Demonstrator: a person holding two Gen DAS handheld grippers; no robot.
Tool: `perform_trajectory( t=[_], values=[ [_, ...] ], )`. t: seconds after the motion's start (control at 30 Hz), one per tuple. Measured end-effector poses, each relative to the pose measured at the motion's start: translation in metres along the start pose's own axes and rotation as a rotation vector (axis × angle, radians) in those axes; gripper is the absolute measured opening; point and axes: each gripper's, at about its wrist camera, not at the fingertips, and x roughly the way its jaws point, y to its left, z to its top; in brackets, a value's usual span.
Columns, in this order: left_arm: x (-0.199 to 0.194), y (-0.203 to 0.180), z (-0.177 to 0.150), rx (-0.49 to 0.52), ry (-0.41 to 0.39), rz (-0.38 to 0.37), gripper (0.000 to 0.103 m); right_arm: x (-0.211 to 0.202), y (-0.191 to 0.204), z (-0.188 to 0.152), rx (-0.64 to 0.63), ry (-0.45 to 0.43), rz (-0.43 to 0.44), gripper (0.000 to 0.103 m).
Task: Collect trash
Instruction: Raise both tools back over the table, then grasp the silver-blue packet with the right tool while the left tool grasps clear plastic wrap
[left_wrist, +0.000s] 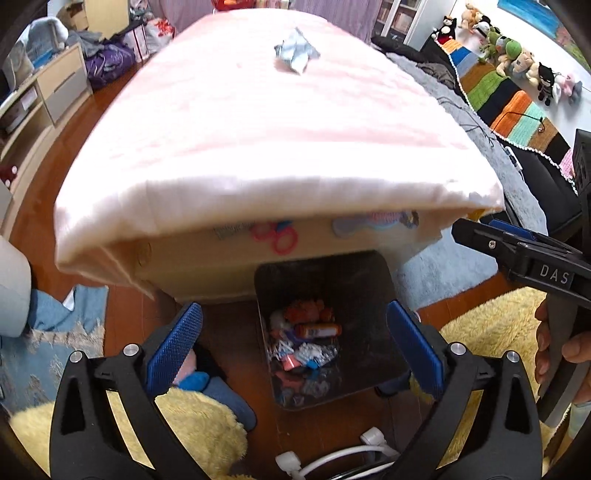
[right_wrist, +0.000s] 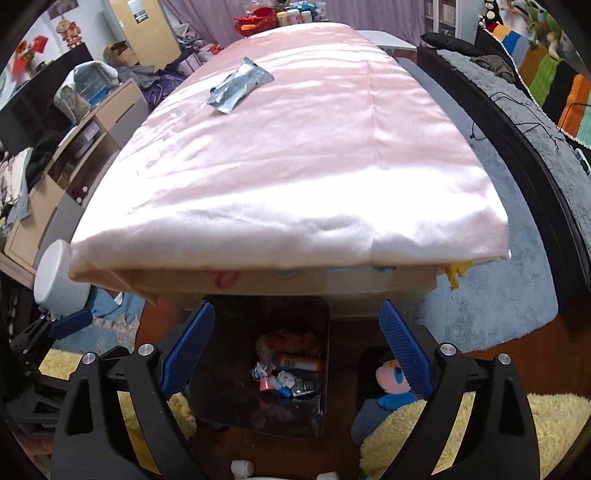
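One crumpled silvery-blue foil wrapper (right_wrist: 239, 85) lay far up the pink-clothed desk (right_wrist: 295, 166), both grippers' fingers (left_wrist: 173, 347) gaped empty above the dark square bin (left_wrist: 369, 280), so reaching came next.

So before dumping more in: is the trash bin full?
Not full: litter covers only the bottom of the trash bin, dark walls bare above.

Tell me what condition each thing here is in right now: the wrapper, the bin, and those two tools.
Silver-blue wrapper: crumpled, lying loose on the pink cloth, far from both tools.
Trash bin: on the floor below the table's near edge, open-topped, partly filled with trash.
Pink cloth: spread over the table, draped over the near edge.
Left tool: open, empty, above the bin.
Right tool: open, empty.
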Motion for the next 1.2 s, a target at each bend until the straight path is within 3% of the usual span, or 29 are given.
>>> perform_trajectory(
  t=[0.13, 0.3, 0.5, 0.93, 1.2],
  values=[
    [-0.013, 0.004, 0.017, -0.012, -0.048, 0.008, 0.095, -0.013, 0.001, 0.02, 0.005, -0.055, 0.012, 0.092],
    [-0.024, 0.003, 0.041, 0.044, -0.119, 0.065, 0.095, -0.022, 0.005, 0.047, -0.012, -0.099, -0.005, 0.092],
    [-0.029, 0.021, 0.076, -0.003, -0.15, 0.077, 0.095, -0.021, 0.005, 0.075, -0.016, -0.115, -0.01, 0.092],
    [-0.012, 0.043, 0.143, 0.016, -0.156, 0.103, 0.095, 0.011, 0.026, 0.147, -0.07, -0.111, -0.009, 0.092],
    [0.018, 0.06, 0.198, -0.012, -0.158, 0.108, 0.094, 0.052, 0.029, 0.199, -0.001, -0.078, 0.039, 0.092]
  ],
)
